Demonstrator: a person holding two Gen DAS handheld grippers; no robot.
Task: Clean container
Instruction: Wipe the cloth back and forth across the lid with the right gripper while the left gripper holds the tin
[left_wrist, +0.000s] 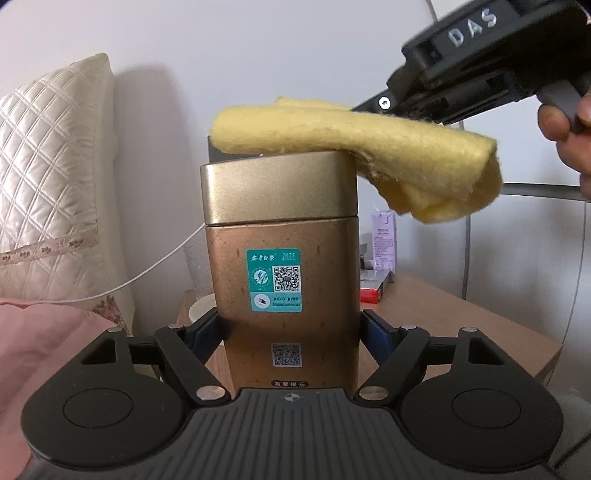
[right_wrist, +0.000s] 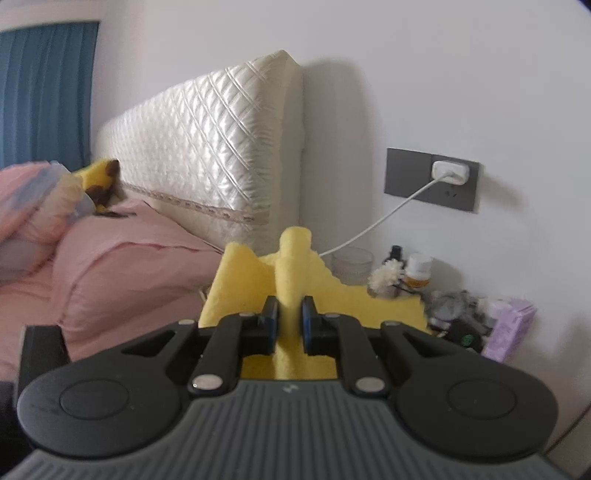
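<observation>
A tall bronze tin (left_wrist: 284, 288) with a gold lid (left_wrist: 279, 192) and teal sticker stands upright between the blue pads of my left gripper (left_wrist: 288, 332), which is shut on its lower body. A folded yellow cloth (left_wrist: 354, 147) lies across the lid's top and hangs off its right side. The right gripper (left_wrist: 384, 103) reaches in from the upper right, held by a person's hand (left_wrist: 569, 140). In the right wrist view my right gripper (right_wrist: 289, 317) is shut on a ridge of the yellow cloth (right_wrist: 295, 266); the tin is hidden beneath it.
A wooden bedside table (left_wrist: 443, 317) carries a glass tumbler (right_wrist: 351, 264), small bottles (right_wrist: 417, 271), a purple carton (right_wrist: 511, 328) and a red box (left_wrist: 373, 290). A quilted cream headboard (right_wrist: 207, 155), pink bedding (right_wrist: 122, 273) and a charger cable (right_wrist: 384, 214) lie to the left.
</observation>
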